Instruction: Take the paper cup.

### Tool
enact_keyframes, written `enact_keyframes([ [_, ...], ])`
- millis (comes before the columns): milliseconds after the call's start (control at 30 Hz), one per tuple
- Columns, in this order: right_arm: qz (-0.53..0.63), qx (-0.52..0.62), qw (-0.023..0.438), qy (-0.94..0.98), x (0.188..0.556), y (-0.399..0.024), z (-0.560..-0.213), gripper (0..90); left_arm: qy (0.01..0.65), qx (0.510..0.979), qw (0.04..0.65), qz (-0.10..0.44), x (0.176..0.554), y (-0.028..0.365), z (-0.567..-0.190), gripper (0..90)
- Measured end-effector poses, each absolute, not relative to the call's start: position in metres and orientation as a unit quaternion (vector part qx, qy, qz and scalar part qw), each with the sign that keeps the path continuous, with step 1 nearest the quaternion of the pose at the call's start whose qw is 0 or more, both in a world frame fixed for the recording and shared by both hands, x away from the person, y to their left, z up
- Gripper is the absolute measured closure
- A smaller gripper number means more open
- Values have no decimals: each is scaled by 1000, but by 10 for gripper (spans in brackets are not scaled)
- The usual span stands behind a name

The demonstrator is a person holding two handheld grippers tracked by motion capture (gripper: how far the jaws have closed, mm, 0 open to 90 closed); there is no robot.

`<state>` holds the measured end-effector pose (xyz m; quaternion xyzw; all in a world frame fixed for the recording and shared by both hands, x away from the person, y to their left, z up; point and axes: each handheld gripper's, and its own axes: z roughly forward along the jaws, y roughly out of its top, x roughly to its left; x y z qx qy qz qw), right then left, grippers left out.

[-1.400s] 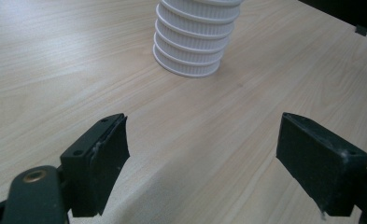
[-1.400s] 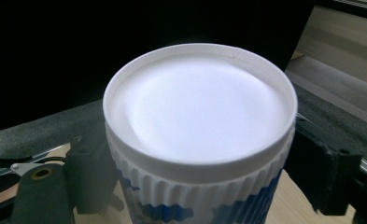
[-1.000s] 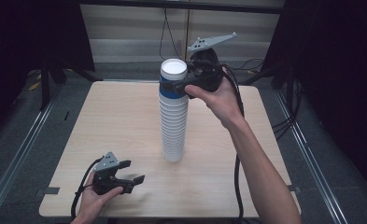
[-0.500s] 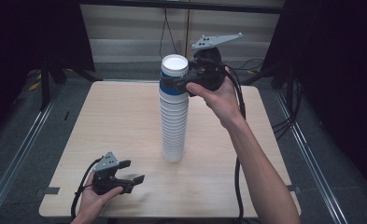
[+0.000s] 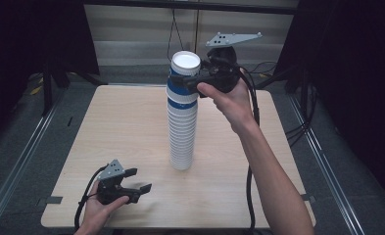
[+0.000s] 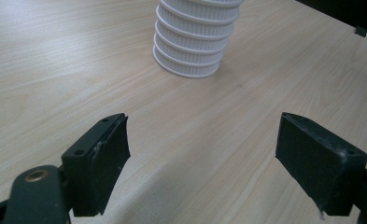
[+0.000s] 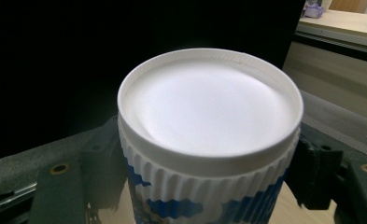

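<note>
A pale wooden table [image 5: 107,127] filled the middle of the frame, with grey floor and dark walls around it. One tall stack of cups [image 5: 181,132] stood at centre, and one blue-and-white cup [image 5: 182,81] sat at its top. The right gripper [image 5: 194,82] was clamped on that top cup, while the left gripper [image 5: 136,179], lower left, was spread wide and empty.

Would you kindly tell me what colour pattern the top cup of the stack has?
The ribbed top cup is white with blue markings, clearest in the high view.

One tall stack of white paper cups [image 5: 182,122] stands on one wooden table [image 5: 107,127]; the individual cups are too many and too tightly nested to count. Two handheld grippers: left gripper [image 5: 131,183] at seven o'clock, right gripper [image 5: 190,81] at twelve.
</note>
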<state>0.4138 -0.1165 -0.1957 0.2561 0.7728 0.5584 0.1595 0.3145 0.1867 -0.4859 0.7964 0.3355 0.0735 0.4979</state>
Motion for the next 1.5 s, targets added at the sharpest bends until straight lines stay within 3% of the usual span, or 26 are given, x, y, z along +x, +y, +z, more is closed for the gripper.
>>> enact_keyframes([
  [1500,621,261,173,719,406,-124,-179,277,332,800,495,67,314,184,-487,173],
])
